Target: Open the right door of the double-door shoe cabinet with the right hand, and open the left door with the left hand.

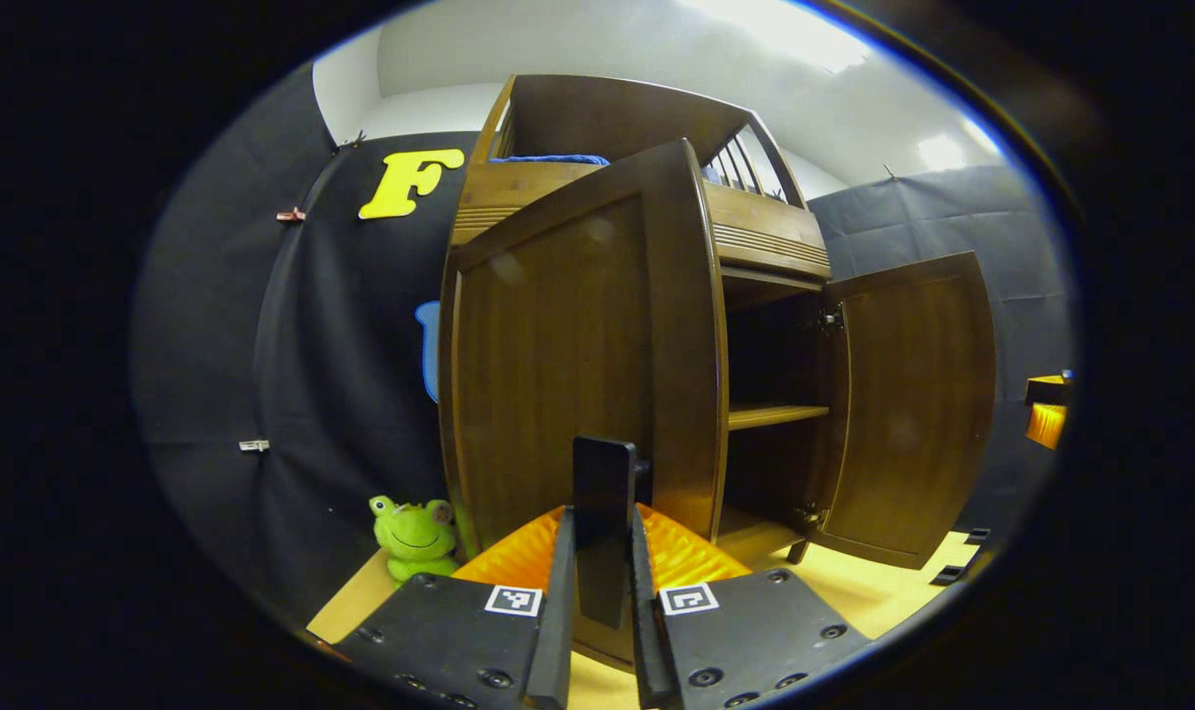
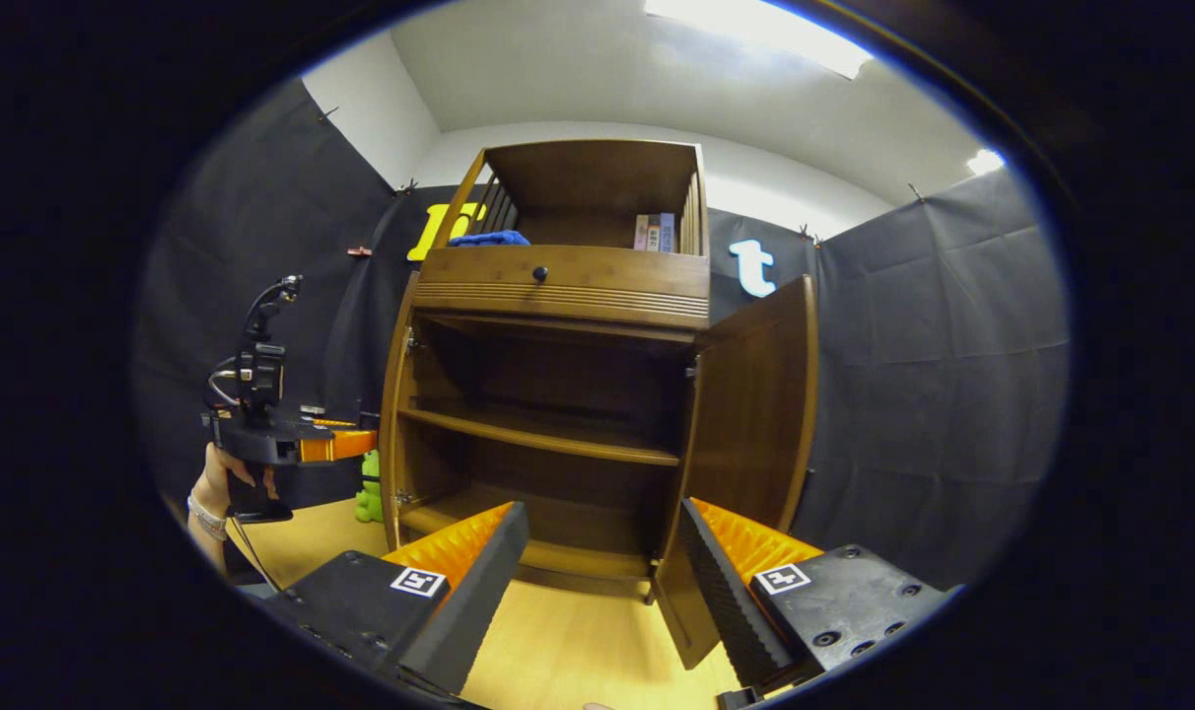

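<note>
The shoe cabinet (image 2: 558, 394) stands against the booth wall with its right door (image 1: 908, 414) swung fully open and its left door (image 1: 568, 345) well ajar, the left gripper (image 1: 602, 552) pinching its handle (image 1: 605, 513), the right gripper (image 2: 602, 572) spread and free; little appears left.

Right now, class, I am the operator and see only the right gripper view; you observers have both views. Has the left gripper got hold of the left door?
Observer: Yes. In the left gripper view the left gripper has its jaws shut on the door's upright dark handle.
Operator: How far open is that door?
Observer: The left door stands partly open. Its outer panel faces that camera, and the shelf shows past its free edge.
Operator: What is the green thing beside the cabinet?
Observer: A smiling frog toy, sitting by the door's hinged edge.
</note>
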A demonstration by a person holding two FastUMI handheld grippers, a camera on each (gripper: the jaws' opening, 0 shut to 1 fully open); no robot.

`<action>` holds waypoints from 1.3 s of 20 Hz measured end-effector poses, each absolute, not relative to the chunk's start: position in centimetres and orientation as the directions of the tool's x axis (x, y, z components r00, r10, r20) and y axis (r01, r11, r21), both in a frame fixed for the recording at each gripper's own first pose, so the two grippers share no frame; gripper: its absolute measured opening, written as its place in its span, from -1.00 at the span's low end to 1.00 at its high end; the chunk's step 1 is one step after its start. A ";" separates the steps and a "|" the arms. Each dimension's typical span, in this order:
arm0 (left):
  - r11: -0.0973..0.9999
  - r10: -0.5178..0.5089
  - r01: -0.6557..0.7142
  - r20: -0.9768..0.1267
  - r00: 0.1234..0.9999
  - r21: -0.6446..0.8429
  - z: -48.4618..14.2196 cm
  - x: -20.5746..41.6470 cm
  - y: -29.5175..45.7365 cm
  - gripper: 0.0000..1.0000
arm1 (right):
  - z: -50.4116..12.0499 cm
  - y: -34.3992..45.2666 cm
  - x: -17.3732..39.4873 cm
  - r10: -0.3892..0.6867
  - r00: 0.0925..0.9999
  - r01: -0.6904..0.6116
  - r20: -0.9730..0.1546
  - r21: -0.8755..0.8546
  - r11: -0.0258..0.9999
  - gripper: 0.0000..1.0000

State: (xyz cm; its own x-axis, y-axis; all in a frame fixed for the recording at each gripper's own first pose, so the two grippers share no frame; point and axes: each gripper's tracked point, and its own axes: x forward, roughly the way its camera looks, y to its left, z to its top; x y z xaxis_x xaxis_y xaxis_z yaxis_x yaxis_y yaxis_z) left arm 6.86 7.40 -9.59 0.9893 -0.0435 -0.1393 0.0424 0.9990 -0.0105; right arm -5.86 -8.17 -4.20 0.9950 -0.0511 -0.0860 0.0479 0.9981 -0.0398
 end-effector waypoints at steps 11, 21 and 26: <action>0.999 0.049 -0.050 -0.140 0.989 -0.001 -9.2 3.1 13.4 -0.58 | -4.8 -4.2 -4.5 0.016 0.994 -0.020 -0.104 -0.032 0.999 0.96; 0.973 0.230 -0.228 -0.095 0.969 0.034 -7.5 -0.8 17.9 -0.67 | -5.0 -2.9 -4.4 0.051 0.993 -0.057 -0.109 -0.055 0.997 0.95; 0.987 0.158 -0.156 -0.088 0.984 0.033 -5.5 -2.8 14.5 -0.70 | -5.0 -3.7 -4.1 0.027 0.994 -0.032 -0.110 -0.050 0.998 0.95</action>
State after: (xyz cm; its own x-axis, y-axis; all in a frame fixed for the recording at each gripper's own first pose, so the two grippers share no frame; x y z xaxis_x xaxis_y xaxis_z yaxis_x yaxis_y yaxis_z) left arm -2.84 14.47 -5.53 0.9835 0.1578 -0.0880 -0.1555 0.9873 0.0326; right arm -4.13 -3.75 -5.03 0.9936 0.0268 -0.1098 -0.0324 0.9982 -0.0498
